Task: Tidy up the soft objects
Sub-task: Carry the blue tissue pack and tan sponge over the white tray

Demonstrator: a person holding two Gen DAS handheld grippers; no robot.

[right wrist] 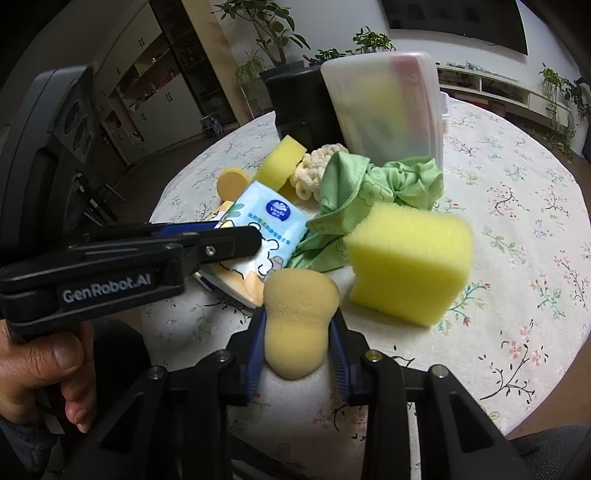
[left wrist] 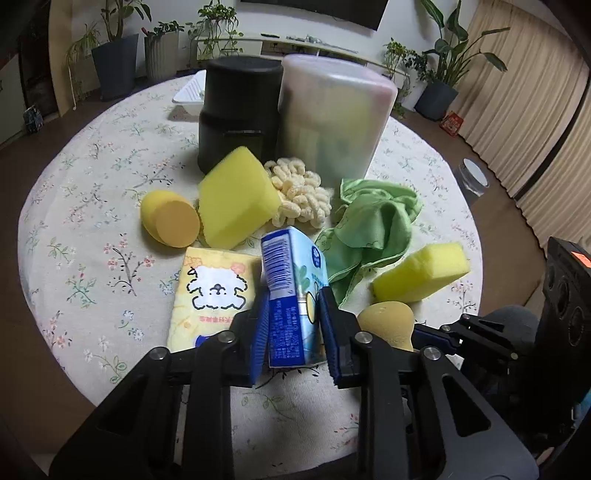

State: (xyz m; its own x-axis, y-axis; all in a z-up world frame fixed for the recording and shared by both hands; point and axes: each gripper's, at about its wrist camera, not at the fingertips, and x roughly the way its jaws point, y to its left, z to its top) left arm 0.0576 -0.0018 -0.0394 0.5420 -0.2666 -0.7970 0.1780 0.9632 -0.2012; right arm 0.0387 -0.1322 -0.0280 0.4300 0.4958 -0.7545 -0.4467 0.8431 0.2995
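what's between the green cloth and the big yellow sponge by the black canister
A cream knobbly scrubber sits between the green cloth and the big yellow sponge, touching the sponge; clearest in the left wrist view.

Potted plants [left wrist: 116, 55] by wall, beige curtains [left wrist: 517, 110] at right, TV [left wrist: 314, 11] on wall.

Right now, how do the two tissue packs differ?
The blue tissue pack stands on edge, pinched by the left gripper; the yellow tissue pack lies flat beside it, free. The blue one shows a barcode, the yellow one a white cartoon animal. Both are soft packs.
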